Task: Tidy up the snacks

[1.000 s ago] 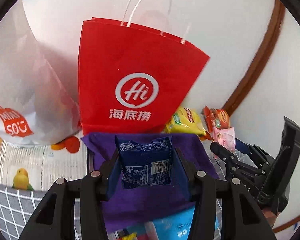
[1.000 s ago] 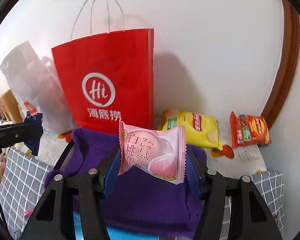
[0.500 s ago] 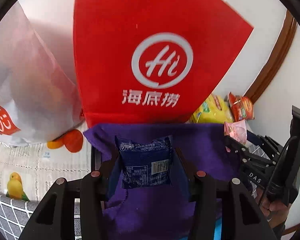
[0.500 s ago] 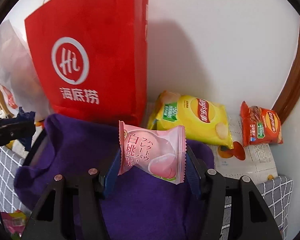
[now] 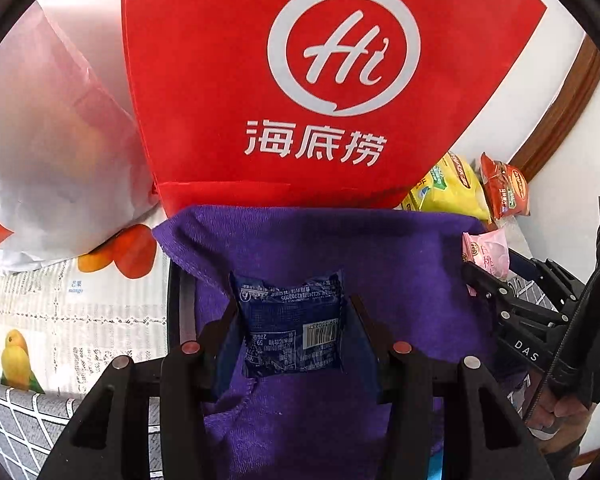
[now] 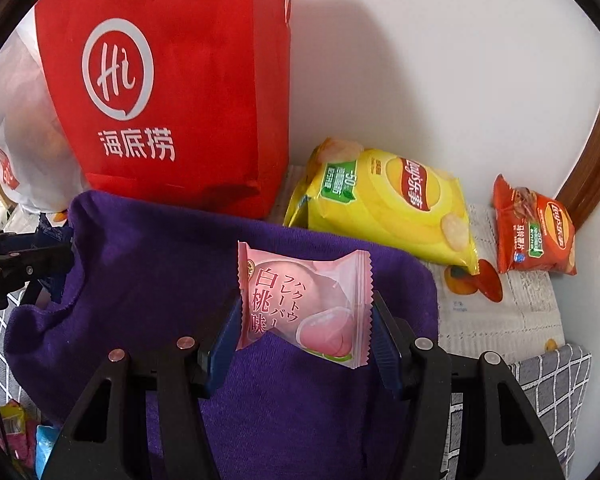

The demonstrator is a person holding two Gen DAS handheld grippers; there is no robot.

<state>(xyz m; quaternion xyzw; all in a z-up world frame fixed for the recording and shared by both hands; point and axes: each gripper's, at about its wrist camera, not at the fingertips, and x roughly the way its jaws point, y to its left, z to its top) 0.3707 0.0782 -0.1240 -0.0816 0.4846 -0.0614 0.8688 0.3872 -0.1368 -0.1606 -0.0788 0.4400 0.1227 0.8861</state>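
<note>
My left gripper is shut on a dark blue snack packet and holds it over a purple towel, close in front of a red paper bag. My right gripper is shut on a pink peach snack packet over the same towel, right of the red bag. The right gripper with its pink packet shows at the right of the left wrist view. The left gripper shows at the left edge of the right wrist view.
A yellow chip bag and a small orange chip bag lie by the wall at the right. A white plastic bag stands left of the red bag. A printed cloth covers the table. Loose snacks lie at lower left.
Both grippers have moved forward and lower toward the red bag and towel, each still holding its packet. The red bag now fills more of both views.
</note>
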